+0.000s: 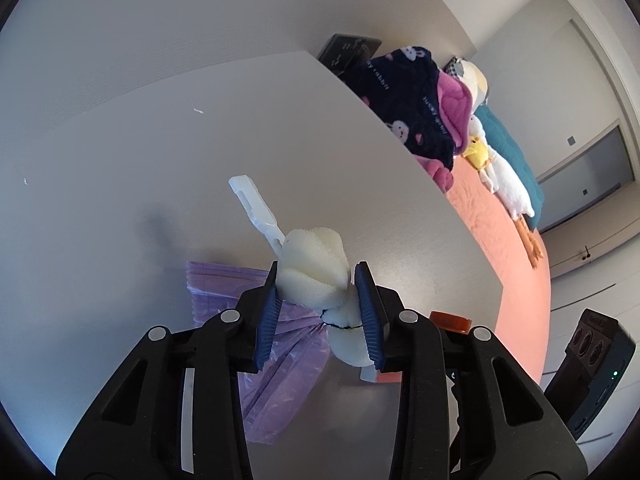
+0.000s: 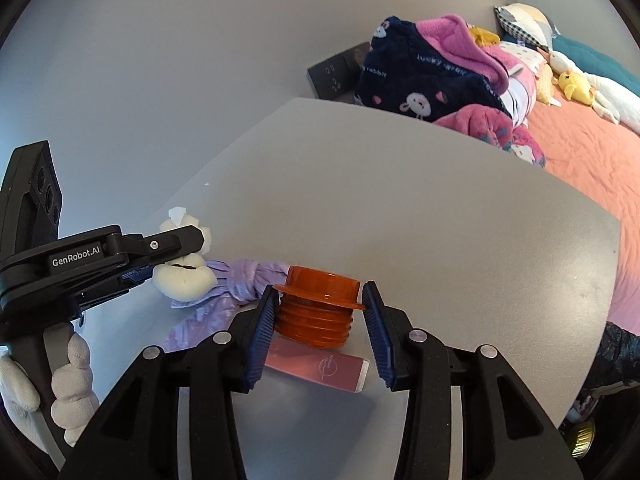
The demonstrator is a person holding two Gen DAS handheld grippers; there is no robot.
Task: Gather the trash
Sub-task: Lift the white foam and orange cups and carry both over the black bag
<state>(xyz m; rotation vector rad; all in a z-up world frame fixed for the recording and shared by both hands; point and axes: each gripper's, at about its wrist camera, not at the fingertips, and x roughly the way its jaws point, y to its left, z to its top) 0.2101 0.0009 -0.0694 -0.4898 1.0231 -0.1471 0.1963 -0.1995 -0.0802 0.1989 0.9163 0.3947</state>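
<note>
My left gripper (image 1: 319, 268) is shut on a white foam piece (image 1: 314, 256) that has a white plastic handle (image 1: 256, 208) sticking up beyond it. Under it, a crumpled purple plastic bag (image 1: 276, 344) lies on the grey table (image 1: 180, 152). The right wrist view shows the same foam piece (image 2: 186, 280) in the left gripper (image 2: 198, 240), just above the bag (image 2: 240, 280). My right gripper (image 2: 321, 290) is shut on an orange threaded cap (image 2: 318, 304), its pads against the cap's sides. The cap rests over a pink packet (image 2: 320, 368).
A bed with an orange sheet (image 2: 580, 152) runs along the table's far right edge. Piled on it are a navy and pink fleece (image 2: 424, 76) and plush toys (image 2: 576, 84). A gloved hand (image 2: 72, 392) holds the left gripper. A grey wall stands behind the table.
</note>
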